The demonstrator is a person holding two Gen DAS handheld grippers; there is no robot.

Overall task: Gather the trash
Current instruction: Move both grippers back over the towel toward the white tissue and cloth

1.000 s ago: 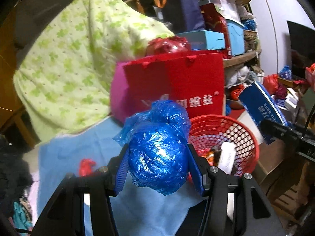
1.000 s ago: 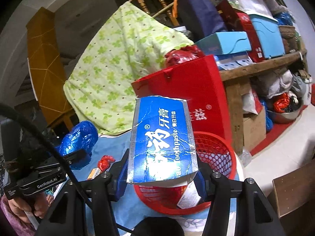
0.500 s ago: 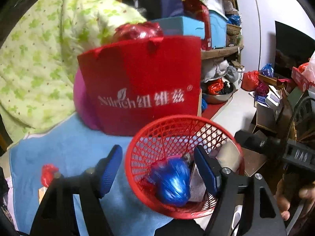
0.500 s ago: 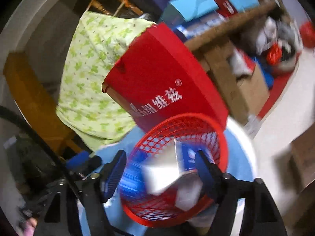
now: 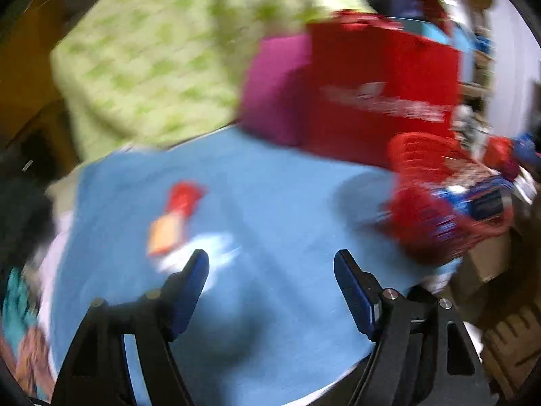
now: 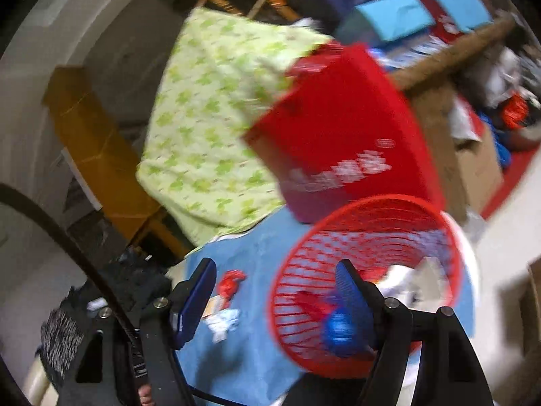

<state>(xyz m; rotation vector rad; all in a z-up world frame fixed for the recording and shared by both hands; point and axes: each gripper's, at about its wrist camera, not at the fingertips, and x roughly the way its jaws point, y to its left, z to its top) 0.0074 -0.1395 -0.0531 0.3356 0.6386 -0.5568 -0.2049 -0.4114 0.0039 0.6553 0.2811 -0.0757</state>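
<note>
White lettering on the red bag point(image 6: 341, 128) blurs unreadably; both tools, left point(image 5: 270, 270) and right point(image 6: 275, 282), gape empty.

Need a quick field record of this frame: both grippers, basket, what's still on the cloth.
left gripper: open, empty, over the blue cloth
right gripper: open, empty, at the rim of the red basket
basket contents: blue bag ball, pale scraps; rest blurred
still on cloth: red wrapper, orange packet, white-blue scrap
behind basket: red paper bag

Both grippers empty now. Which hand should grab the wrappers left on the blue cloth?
Left, probably. The left gripper faces the wrappers over the blue cloth, jaws open. The right gripper faces the red basket.
</note>
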